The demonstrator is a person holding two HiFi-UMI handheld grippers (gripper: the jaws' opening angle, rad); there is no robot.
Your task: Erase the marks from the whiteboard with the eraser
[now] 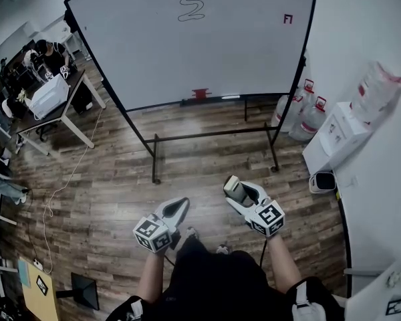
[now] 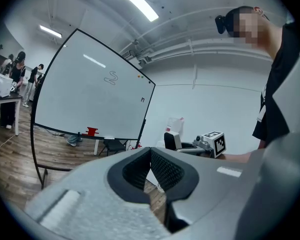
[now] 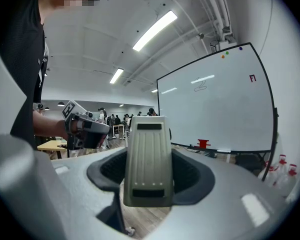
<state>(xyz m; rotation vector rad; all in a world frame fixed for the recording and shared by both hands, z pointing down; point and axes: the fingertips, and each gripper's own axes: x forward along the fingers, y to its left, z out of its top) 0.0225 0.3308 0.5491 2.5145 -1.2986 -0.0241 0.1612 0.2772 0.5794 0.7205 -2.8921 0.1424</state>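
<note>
The whiteboard (image 1: 187, 52) stands on a black wheeled frame ahead of me, with a black squiggle (image 1: 191, 9) near its top and a small red mark (image 1: 288, 19) at upper right. A red object (image 1: 200, 93) sits on its tray. My right gripper (image 1: 235, 190) is shut on the grey ribbed eraser (image 3: 148, 159), held well short of the board. My left gripper (image 1: 178, 209) is shut with nothing in it, its pads (image 2: 162, 169) touching. The board (image 2: 90, 99) also shows in the left gripper view, and the board (image 3: 215, 109) in the right gripper view.
Water jugs (image 1: 307, 116) and a white dispenser (image 1: 337, 136) stand at the right by the wall. At the left is a desk (image 1: 53, 102) where a person works. A cable (image 1: 60, 192) trails over the wooden floor. More people are far off.
</note>
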